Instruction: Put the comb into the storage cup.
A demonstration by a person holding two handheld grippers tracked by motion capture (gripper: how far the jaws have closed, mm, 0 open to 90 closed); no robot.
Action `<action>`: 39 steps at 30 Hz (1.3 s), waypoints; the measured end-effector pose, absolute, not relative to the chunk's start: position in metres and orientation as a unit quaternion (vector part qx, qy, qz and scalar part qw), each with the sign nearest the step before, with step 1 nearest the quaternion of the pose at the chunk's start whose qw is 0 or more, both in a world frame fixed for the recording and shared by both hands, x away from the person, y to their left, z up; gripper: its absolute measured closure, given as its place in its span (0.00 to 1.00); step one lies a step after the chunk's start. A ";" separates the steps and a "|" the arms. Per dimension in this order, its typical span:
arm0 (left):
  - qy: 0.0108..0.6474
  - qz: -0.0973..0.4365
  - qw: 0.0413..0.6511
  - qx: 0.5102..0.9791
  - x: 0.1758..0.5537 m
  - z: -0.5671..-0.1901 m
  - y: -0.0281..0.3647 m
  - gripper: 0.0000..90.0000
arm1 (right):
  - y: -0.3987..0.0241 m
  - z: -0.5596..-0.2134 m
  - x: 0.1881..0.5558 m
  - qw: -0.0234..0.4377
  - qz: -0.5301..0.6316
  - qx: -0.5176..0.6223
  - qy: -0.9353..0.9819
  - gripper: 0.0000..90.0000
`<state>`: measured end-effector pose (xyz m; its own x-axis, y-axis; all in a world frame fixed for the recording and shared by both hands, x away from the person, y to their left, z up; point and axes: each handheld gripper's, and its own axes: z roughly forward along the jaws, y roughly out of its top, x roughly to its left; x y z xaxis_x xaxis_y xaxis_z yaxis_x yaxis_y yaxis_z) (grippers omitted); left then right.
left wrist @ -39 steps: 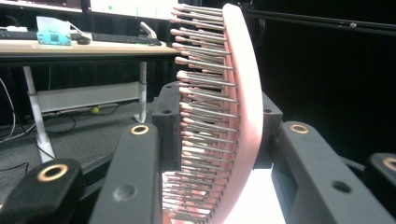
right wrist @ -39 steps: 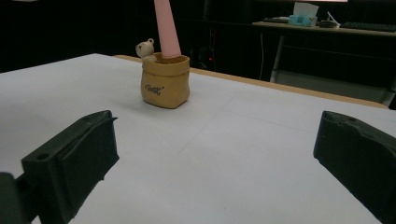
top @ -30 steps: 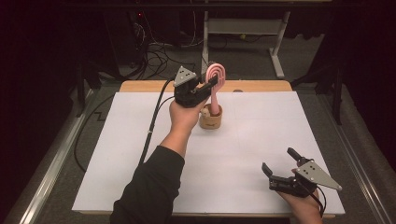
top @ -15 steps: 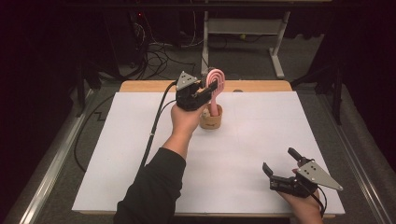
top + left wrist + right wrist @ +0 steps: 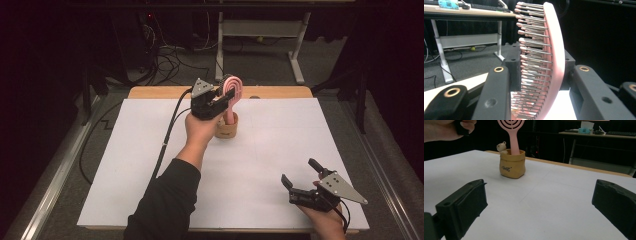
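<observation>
Left gripper [image 5: 226, 101] clamped on head of pink plastic bristle hairbrush [image 5: 233, 91]; brush upright, handle down in tan sack-shaped holder [image 5: 226, 129] far on white bench [image 5: 150, 165]. Right gripper [image 5: 300, 174] wide open, empty, well apart near front edge.

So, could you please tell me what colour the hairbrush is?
The hairbrush is pink, clearest in the left gripper view.
</observation>
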<state>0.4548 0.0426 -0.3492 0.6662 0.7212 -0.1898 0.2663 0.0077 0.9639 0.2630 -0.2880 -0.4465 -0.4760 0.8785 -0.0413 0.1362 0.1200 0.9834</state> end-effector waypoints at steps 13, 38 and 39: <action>0.374 0.181 0.609 0.675 0.461 -0.365 0.042 0.70 | -0.291 -0.445 0.262 0.343 0.545 0.383 0.662 0.00; 0.368 0.220 0.583 0.690 0.462 -0.366 0.044 0.68 | -0.288 -0.445 0.262 0.344 0.543 0.380 0.665 0.00; 0.368 0.221 0.582 0.691 0.462 -0.365 0.044 0.68 | -0.288 -0.445 0.262 0.344 0.543 0.380 0.665 0.00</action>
<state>0.4619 0.0438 -0.3654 0.6318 0.7653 -0.1229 0.2520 -0.0529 0.9663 0.2616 -0.2876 -0.4453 -0.4745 0.8791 -0.0459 0.1316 0.1224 0.9837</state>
